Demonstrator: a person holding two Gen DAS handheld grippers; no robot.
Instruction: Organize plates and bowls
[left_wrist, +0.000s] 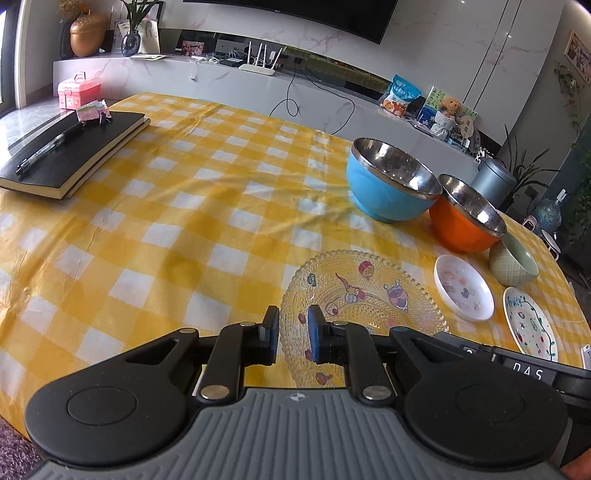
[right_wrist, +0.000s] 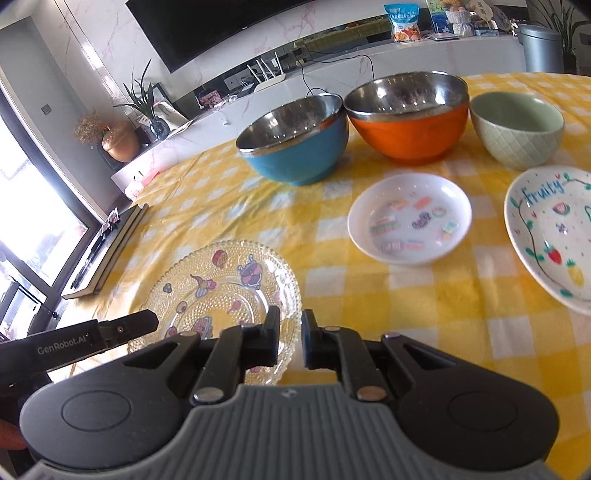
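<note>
A table under a yellow-and-white checked cloth (left_wrist: 177, 229) is seen from both wrist cameras.

Left gripper (left_wrist: 293, 334): the jaws are drawn close together, a narrow gap remaining. The near left rim of the glass plate (left_wrist: 364, 295) is seen in that gap. Whether the pads press on the rim cannot be told.

Right gripper (right_wrist: 290, 341): the jaws are nearly pressed together. The near right rim of the glass plate (right_wrist: 221, 288) is seen just at the left pad. A pinch on the rim cannot be confirmed.

The glass plate is clear, beaded and printed with cartoon figures. It is located at the near edge of the table, between the two grippers.

Other items noted:
- The blue bowl (right_wrist: 295, 144) and orange bowl (right_wrist: 408, 118), both steel-lined, are set side by side at the far side, rims touching or nearly so.
- The green bowl (right_wrist: 517, 129) is set just right of the orange bowl.
- The white dish (right_wrist: 410, 218), with small stickers inside, lies in front of the bowls, apart from the glass plate.
- The "Fruity" plate (right_wrist: 550, 229) lies to the right of the white dish, partly cut off by the frame edge.
- Two black notebooks (left_wrist: 74, 155) are stacked at the far left, a pen (left_wrist: 51, 147) lying on top.
</note>
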